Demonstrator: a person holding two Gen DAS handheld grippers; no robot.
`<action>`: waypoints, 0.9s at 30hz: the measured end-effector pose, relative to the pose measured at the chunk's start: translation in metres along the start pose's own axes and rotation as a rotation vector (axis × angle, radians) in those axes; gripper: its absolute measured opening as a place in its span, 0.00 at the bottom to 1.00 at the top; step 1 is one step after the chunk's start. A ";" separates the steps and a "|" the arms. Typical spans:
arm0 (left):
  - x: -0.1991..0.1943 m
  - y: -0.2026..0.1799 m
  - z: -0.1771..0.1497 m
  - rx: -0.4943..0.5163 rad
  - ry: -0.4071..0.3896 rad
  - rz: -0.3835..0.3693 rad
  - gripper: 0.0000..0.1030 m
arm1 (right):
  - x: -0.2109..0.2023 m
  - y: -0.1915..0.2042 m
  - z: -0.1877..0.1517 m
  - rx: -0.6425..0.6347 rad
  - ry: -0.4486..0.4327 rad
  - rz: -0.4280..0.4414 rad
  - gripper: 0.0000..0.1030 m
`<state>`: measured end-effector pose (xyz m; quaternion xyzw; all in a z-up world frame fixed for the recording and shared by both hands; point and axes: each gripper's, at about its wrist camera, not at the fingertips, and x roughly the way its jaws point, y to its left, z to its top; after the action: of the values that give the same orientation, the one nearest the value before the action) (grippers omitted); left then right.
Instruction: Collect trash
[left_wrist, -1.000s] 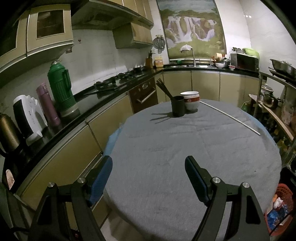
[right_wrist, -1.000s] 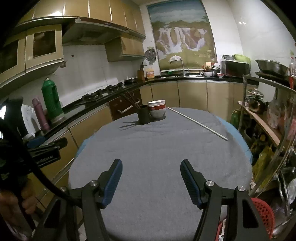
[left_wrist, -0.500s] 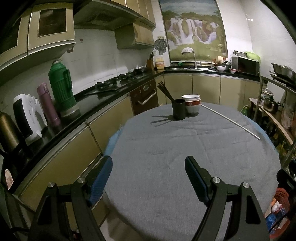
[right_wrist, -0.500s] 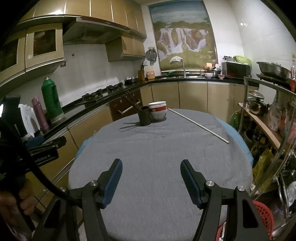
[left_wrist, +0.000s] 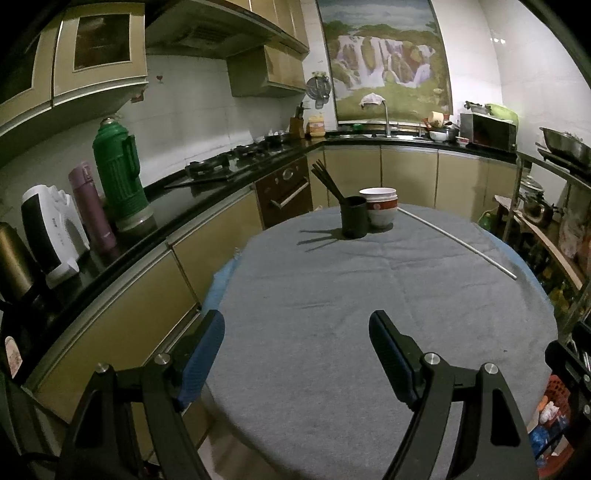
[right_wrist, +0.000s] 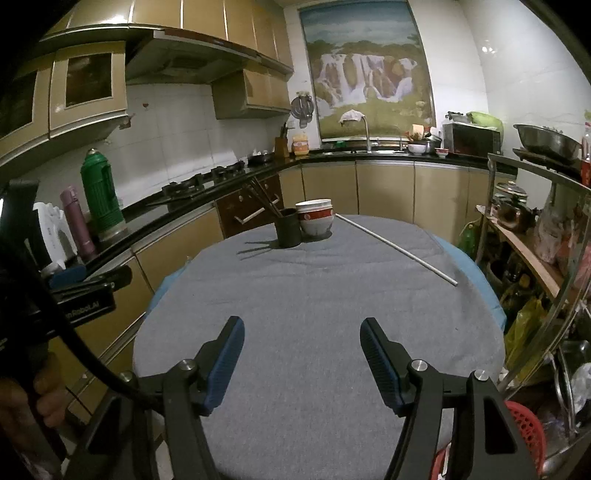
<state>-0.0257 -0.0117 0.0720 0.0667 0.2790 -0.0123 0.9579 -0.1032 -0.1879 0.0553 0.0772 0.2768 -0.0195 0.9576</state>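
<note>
I see no trash on the table (left_wrist: 369, 295). My left gripper (left_wrist: 295, 354) and right gripper (right_wrist: 301, 356) hang over its near edge, tilted down, fingers spread, holding nothing. At the far edge a black cup (left_wrist: 354, 221) with chopsticks (left_wrist: 327, 181) touches stacked bowls (left_wrist: 379, 210); a white rod (left_wrist: 458, 242) lies along the right edge.

View nudged upward — nothing else.

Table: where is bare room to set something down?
The grey tablecloth is bare from the near edge up to the dark cup and bowls. The far right is crossed by a thin white rod. The counter is crowded.
</note>
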 end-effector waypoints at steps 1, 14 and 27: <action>0.000 0.000 0.000 -0.001 0.000 0.002 0.78 | 0.000 0.000 0.000 0.001 0.000 0.001 0.67; 0.005 -0.003 0.001 -0.004 0.005 -0.019 0.78 | 0.003 0.000 0.002 0.002 0.007 0.000 0.67; 0.008 -0.003 0.000 -0.007 0.006 -0.030 0.78 | 0.006 0.000 0.001 -0.002 0.012 -0.001 0.67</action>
<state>-0.0188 -0.0148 0.0673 0.0592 0.2830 -0.0255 0.9569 -0.0975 -0.1881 0.0532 0.0762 0.2824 -0.0194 0.9561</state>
